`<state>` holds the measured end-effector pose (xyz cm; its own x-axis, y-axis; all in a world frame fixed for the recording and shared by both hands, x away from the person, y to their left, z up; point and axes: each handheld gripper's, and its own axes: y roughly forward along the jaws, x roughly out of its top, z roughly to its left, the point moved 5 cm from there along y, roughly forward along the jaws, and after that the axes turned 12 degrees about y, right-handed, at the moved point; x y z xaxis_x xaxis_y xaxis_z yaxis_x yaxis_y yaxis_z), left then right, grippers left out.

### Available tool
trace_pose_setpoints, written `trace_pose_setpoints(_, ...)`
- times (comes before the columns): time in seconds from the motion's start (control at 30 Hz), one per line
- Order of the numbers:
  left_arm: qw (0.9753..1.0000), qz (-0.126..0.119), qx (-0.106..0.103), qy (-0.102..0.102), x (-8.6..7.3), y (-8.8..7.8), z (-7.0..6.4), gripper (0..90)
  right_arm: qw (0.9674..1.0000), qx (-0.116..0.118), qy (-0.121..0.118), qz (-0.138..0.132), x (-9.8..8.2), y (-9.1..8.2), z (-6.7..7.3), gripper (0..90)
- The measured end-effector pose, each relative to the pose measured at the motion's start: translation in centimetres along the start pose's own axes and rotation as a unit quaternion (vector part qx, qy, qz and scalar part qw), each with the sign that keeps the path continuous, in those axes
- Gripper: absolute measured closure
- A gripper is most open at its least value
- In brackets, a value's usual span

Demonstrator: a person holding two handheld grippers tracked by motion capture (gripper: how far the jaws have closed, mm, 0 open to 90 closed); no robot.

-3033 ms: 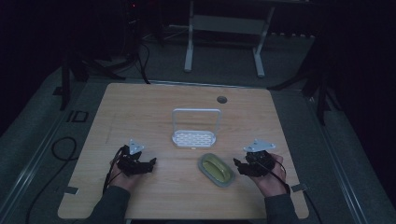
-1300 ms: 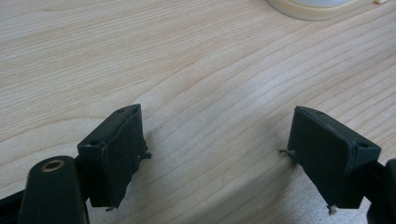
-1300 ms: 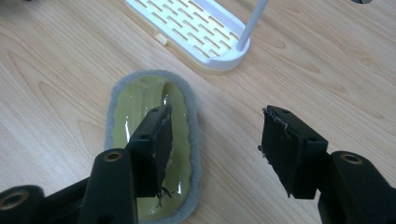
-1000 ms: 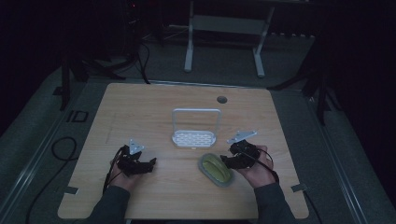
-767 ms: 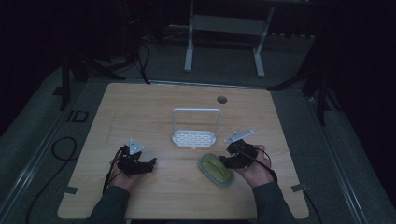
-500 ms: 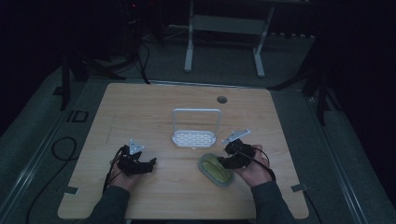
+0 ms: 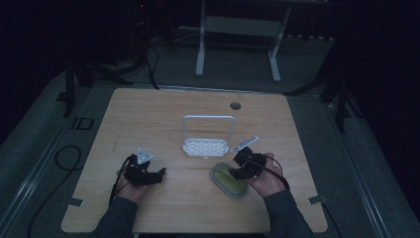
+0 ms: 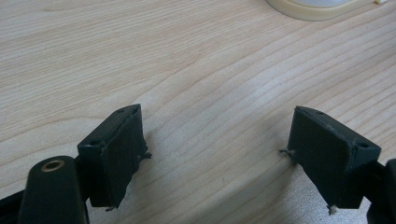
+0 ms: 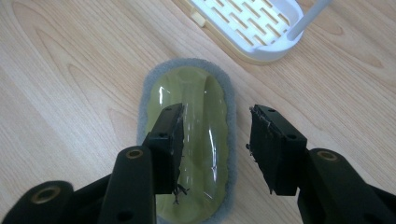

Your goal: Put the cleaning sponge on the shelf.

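A scrubber (image 7: 229,181) with a glossy green grip and a grey pad (image 9: 149,88) lies flat on the wooden table, at front right. My right gripper (image 7: 236,171) hangs just over it. In the right gripper view the jaws (image 9: 217,144) straddle the raised green ridge (image 9: 201,135); they have just been closing, and gaps still show between the pads and the ridge. My left gripper (image 7: 158,174) rests at front left, open (image 8: 215,158), with only bare wood between its fingers.
A white slotted rack (image 7: 207,146) with a tall loop handle (image 7: 208,119) stands mid-table, just behind the scrubber; its slotted base (image 9: 252,28) lies close ahead of the right jaws. A cable hole (image 7: 235,105) sits near the far edge. Dark floor surrounds the table.
My right hand has moved left from beside the scrubber to right over it. The left hand has stayed put.
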<state>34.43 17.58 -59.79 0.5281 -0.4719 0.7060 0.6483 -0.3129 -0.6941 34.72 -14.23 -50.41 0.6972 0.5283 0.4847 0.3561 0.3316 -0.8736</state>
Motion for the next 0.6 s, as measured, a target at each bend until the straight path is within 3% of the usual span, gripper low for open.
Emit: trace_pose_setpoints(0.6, 1.0, 0.001, 0.0, 0.001, -0.01, -0.01, 0.01, 18.7, 0.9993, 0.01, -0.002, 0.037, 0.36, 0.76, 0.37, 51.6)
